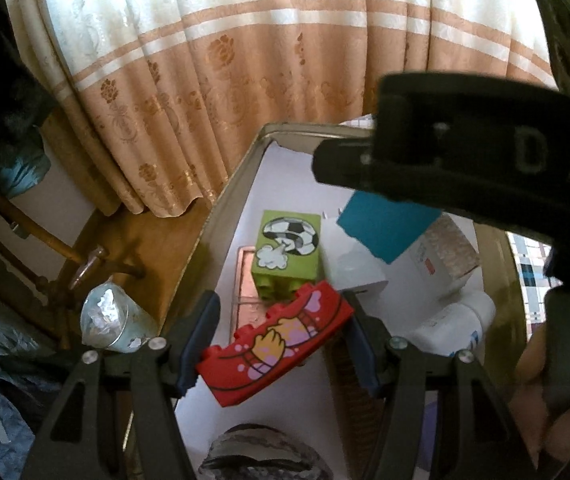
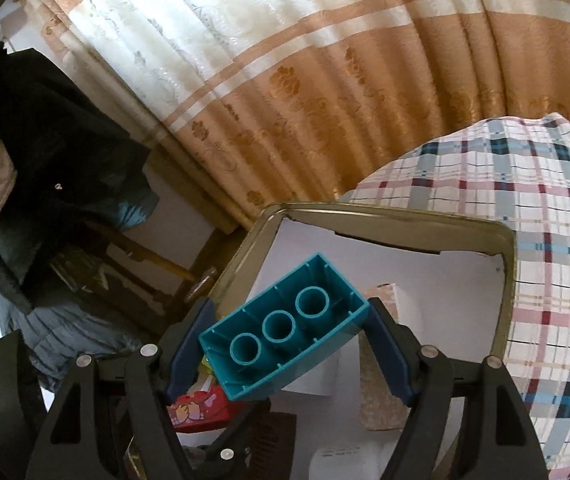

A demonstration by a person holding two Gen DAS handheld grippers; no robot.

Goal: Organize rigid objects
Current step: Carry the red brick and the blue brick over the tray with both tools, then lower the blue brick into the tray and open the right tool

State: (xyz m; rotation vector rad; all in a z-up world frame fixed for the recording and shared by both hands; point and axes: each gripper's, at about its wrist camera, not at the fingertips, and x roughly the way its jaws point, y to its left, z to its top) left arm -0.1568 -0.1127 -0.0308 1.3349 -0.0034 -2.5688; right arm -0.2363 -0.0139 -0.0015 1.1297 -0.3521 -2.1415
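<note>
Your left gripper (image 1: 273, 344) clamps the red brick (image 1: 275, 346) and your right gripper (image 2: 285, 336) the teal brick (image 2: 283, 328), both above the metal tin (image 2: 511, 280); releasing together risks collision.

Legible text is scarce. Raised letter "D" on the black body of the right claw (image 1: 365, 156), at two o'clock in the left wrist view. Print on the white bottle (image 1: 451, 320) and white box (image 1: 429, 264): too blurred to read.
</note>
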